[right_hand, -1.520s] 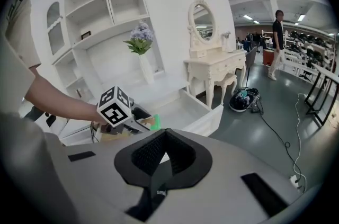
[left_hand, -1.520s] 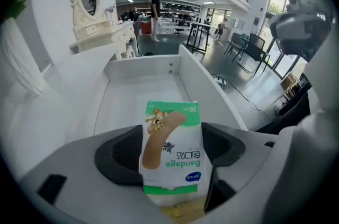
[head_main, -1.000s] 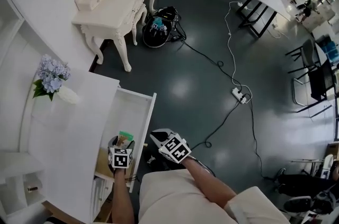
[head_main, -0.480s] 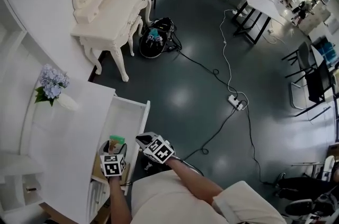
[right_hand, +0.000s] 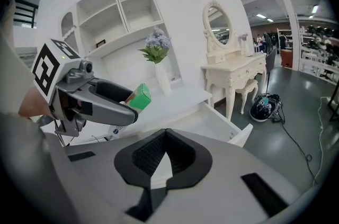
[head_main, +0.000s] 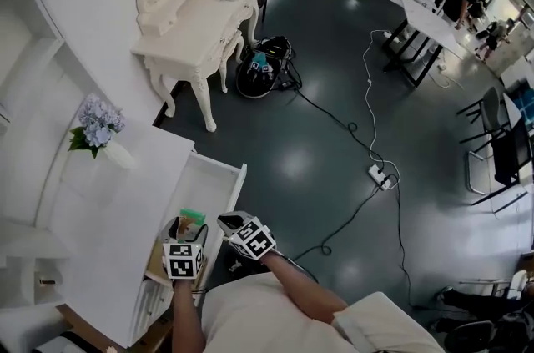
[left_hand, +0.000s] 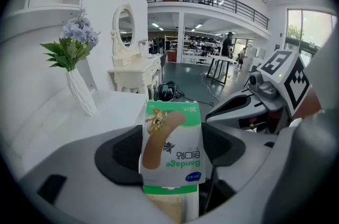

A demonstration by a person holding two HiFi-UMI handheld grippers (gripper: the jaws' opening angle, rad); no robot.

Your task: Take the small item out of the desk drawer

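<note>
A small green and white bandage box [left_hand: 172, 149] is held upright between the jaws of my left gripper [left_hand: 170, 138], which is shut on it. In the head view the box [head_main: 192, 218] is above the near end of the open white desk drawer [head_main: 236, 186], with the left gripper [head_main: 189, 228] below it. My right gripper [head_main: 227, 220] hovers just to its right, over the drawer's outer edge. In the right gripper view its jaws [right_hand: 166, 135] meet at the tips with nothing between them. The left gripper [right_hand: 119, 106] and the green box [right_hand: 139, 97] show at the upper left there.
A vase of blue flowers [head_main: 98, 130] stands on the white desk top [head_main: 125, 193], with wall shelves behind it. Farther off are an ornate white dressing table with a mirror [head_main: 196, 17], a dark bag [head_main: 265, 63] and a cable with a power strip [head_main: 380, 173] on the dark floor.
The head view has swung a little. The left gripper still holds the box over the drawer. The right gripper has drawn slightly closer to it.
</note>
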